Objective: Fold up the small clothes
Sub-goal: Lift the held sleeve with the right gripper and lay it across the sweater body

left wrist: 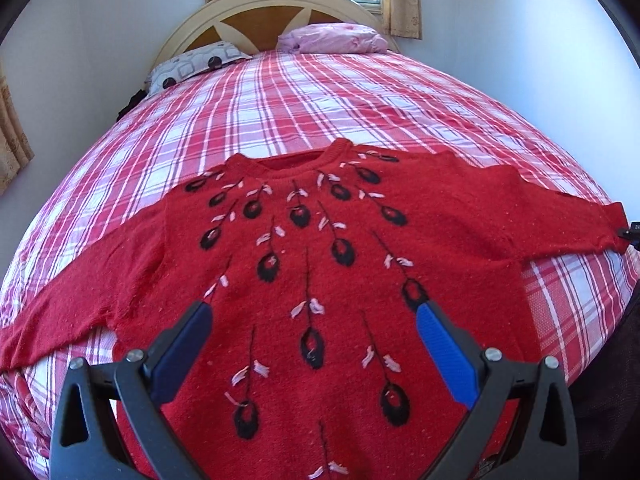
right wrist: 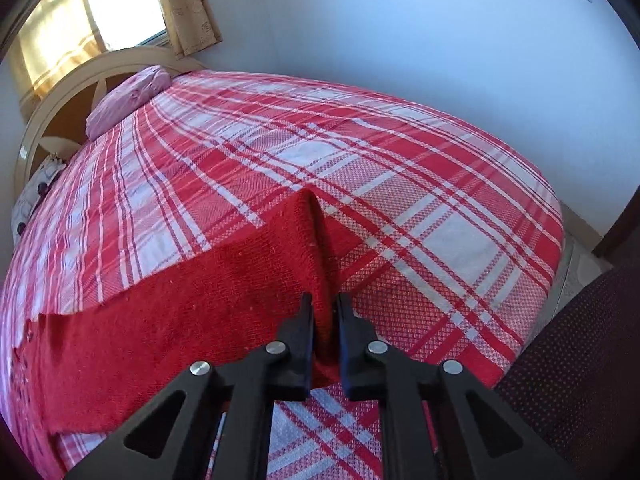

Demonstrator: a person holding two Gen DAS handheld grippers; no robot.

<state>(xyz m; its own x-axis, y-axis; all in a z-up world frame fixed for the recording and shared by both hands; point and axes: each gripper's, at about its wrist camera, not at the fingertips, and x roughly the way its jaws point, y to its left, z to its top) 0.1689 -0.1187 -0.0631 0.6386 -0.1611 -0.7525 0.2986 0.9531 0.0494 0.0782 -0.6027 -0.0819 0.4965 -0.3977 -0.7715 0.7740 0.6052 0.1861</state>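
Left wrist view: red-and-white plaid woven bedspread (left wrist: 320, 92) before an arched cream headboard (left wrist: 276, 0); a red knit sweater with black embroidered motifs (left wrist: 304, 256) lies flat, sleeves spread, under the left gripper (left wrist: 314, 316), jaws wide apart. Right wrist view: the right gripper (right wrist: 325, 304) is clamped on the sweater's sleeve cuff (right wrist: 316, 232), pale walls behind.

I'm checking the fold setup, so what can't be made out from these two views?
- Sweater hem: cut off by the left wrist view's bottom edge.
- Left sleeve's cuff: runs off that view's left edge.
- Cloth between the right gripper fingers: hidden by them, right wrist view.
- Sweater body: outside the right wrist view.
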